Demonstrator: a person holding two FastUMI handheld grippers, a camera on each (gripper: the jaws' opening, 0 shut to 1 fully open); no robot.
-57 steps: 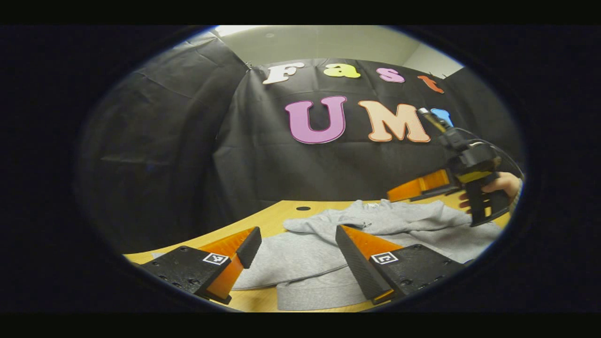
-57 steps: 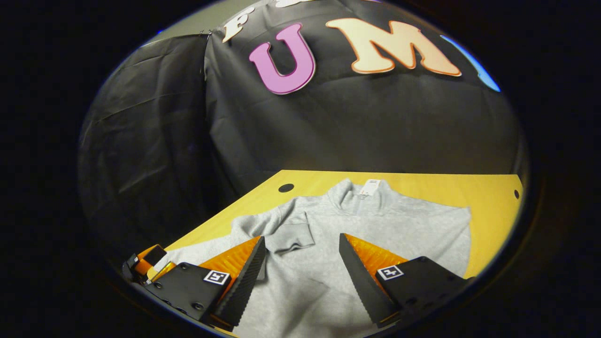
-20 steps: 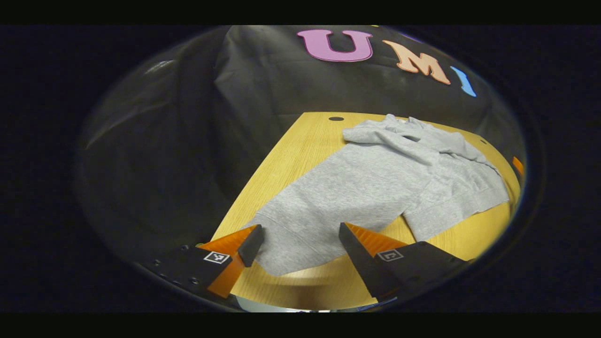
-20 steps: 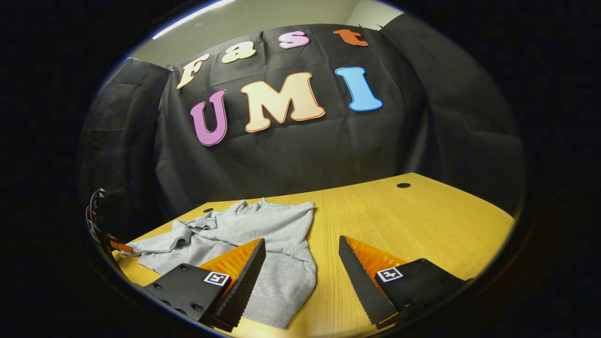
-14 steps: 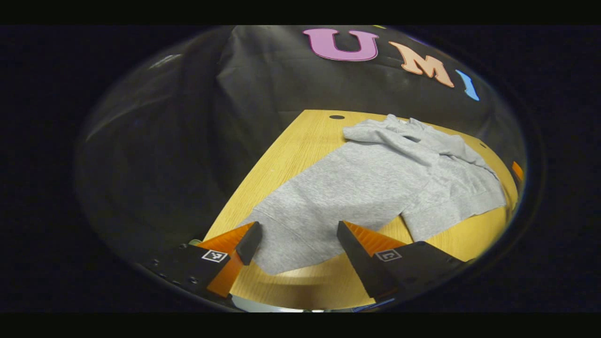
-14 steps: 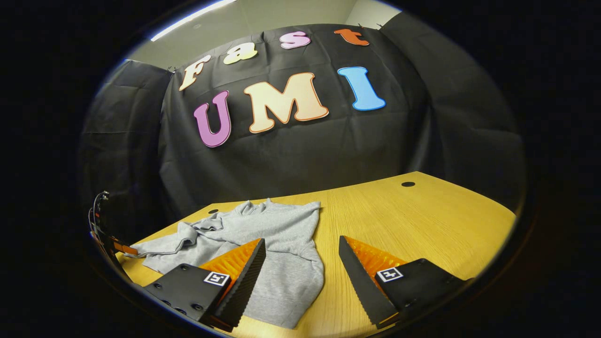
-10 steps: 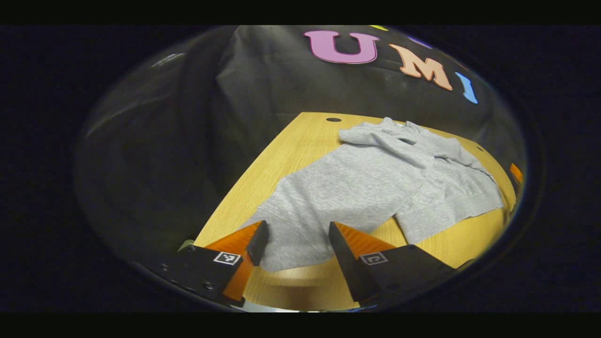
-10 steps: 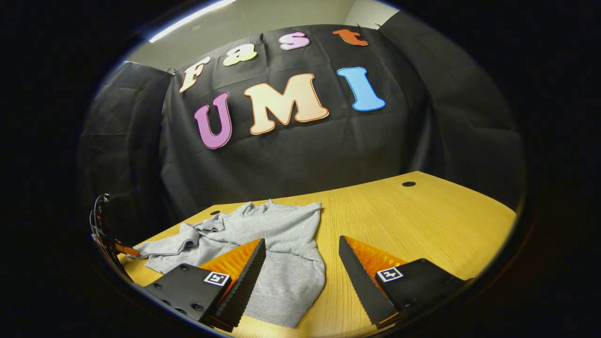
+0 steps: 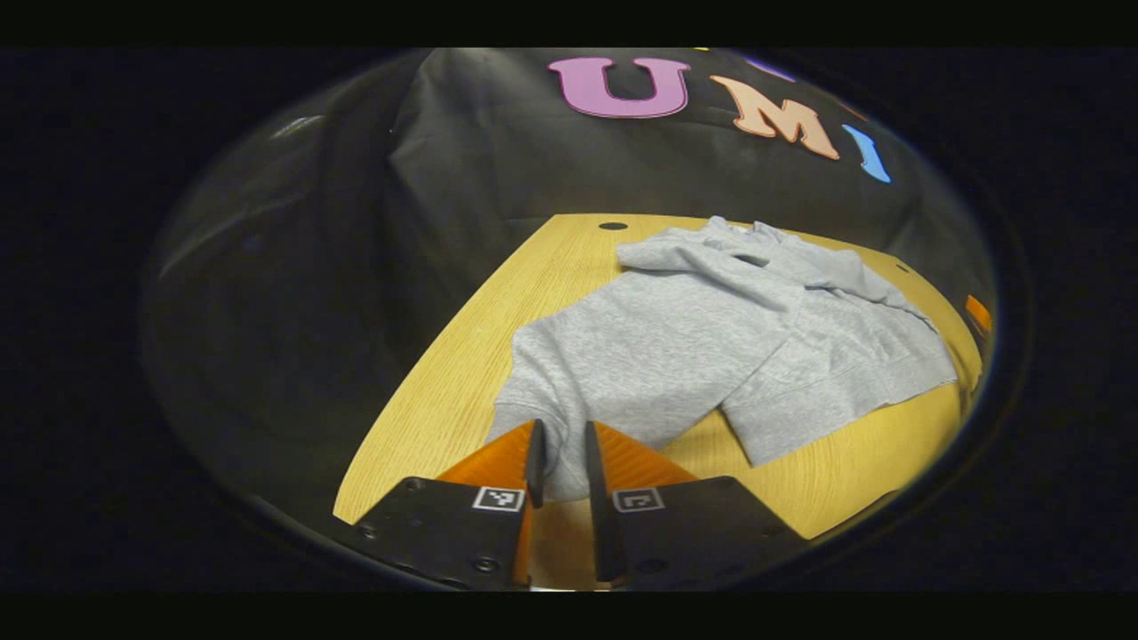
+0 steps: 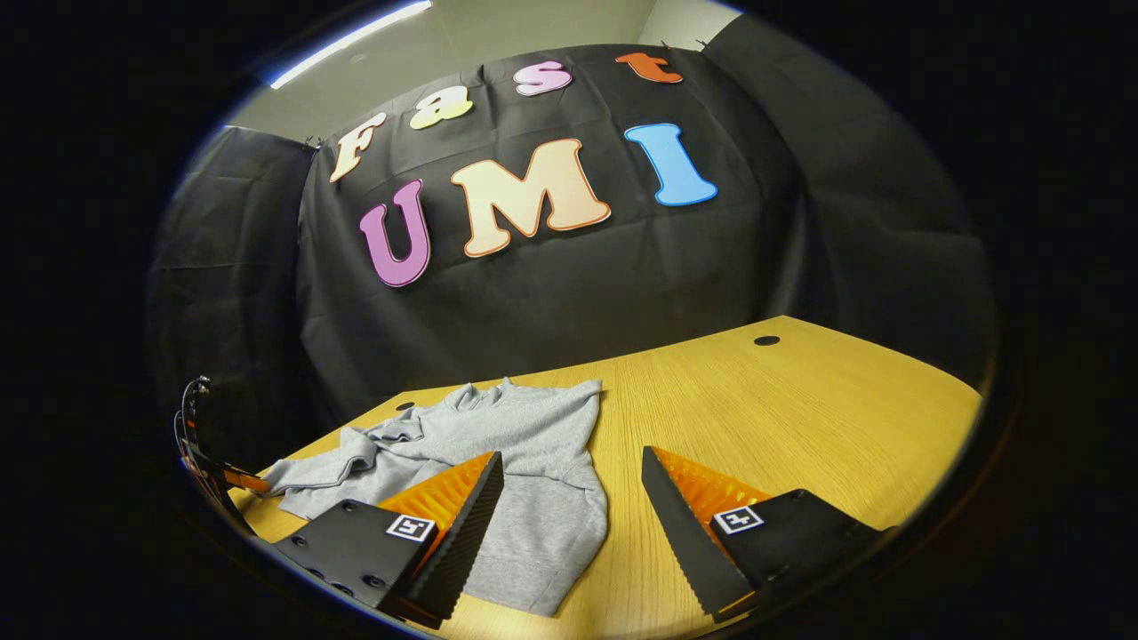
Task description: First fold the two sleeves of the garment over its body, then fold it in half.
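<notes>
A grey sweatshirt (image 9: 693, 338) lies flat on the wooden table (image 9: 444, 391), with both sleeves folded across its body and the collar toward the far wall. My left gripper (image 9: 562, 429) is at the near left corner of the hem, its fingers drawn close with a fold of grey fabric pinched between them. In the right gripper view the sweatshirt (image 10: 524, 462) lies to the left. My right gripper (image 10: 572, 453) stands open just above its near right hem corner, left finger over fabric and right finger over bare wood.
The table (image 10: 800, 418) stretches bare to the right of the sweatshirt, with a round cable hole (image 10: 765, 340) far back and another (image 9: 613, 226) near the collar. Black cloth walls close in behind and on the left. The table's front edge runs just under both grippers.
My left gripper has come down on the hem corner and its fingers have closed from wide open to a narrow pinch on the fabric. The right gripper has barely moved and stays open.
</notes>
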